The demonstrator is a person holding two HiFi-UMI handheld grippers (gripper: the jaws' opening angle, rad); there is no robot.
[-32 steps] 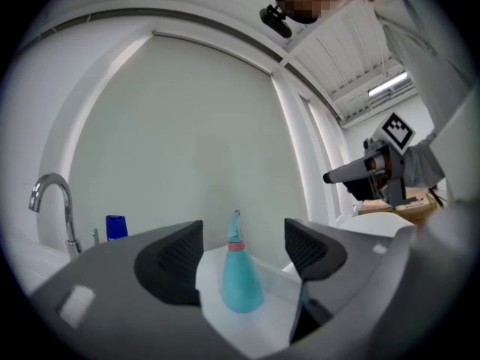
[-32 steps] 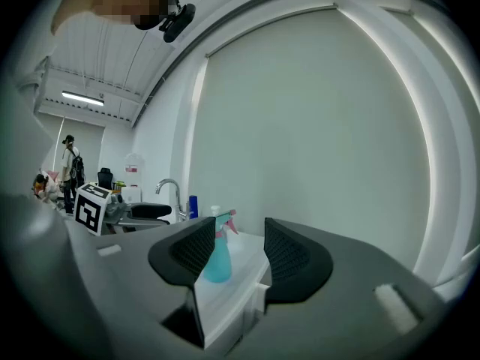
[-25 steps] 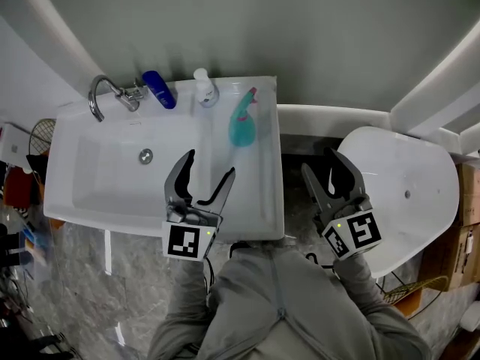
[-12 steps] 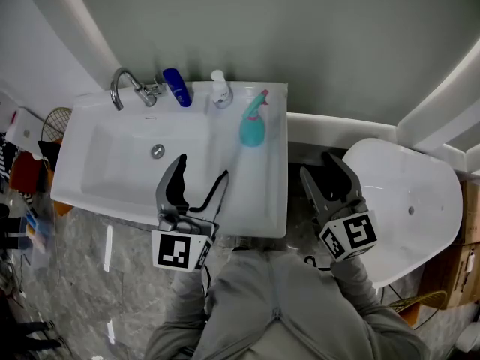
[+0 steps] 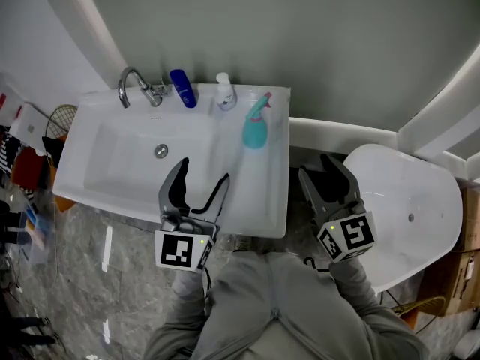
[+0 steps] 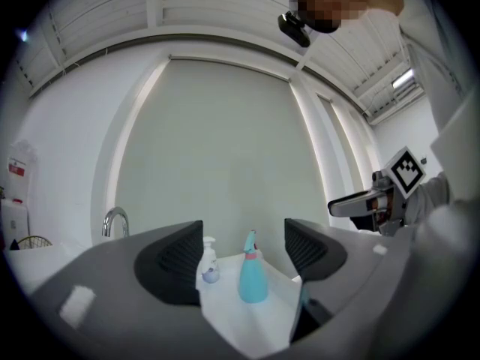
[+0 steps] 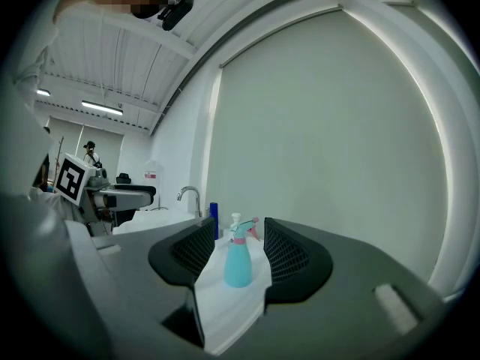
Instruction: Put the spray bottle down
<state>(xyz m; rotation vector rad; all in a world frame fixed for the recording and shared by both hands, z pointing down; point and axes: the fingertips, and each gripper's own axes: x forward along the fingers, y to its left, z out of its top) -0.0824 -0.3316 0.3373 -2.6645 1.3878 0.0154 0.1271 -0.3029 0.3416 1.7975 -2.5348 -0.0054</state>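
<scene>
A teal spray bottle [image 5: 255,126] with a pink trigger stands upright on the back right ledge of the white sink [image 5: 266,208], free of both grippers. It also shows far off between the jaws in the left gripper view [image 6: 252,277] and the right gripper view [image 7: 239,265]. My left gripper [image 5: 203,175] is open and empty above the sink's front right part. My right gripper [image 5: 324,166] is open and empty too, held just right of the sink's edge.
A chrome tap [image 5: 135,85], a dark blue bottle [image 5: 182,88] and a white pump bottle [image 5: 225,92] line the sink's back ledge. A white toilet [image 5: 409,208] stands to the right. Grey marble floor lies below, with clutter at the far left.
Both grippers have stayed open and empty. The view has shifted a little, so the sink sits slightly further right and lower; the spray bottle has not moved on the ledge.
</scene>
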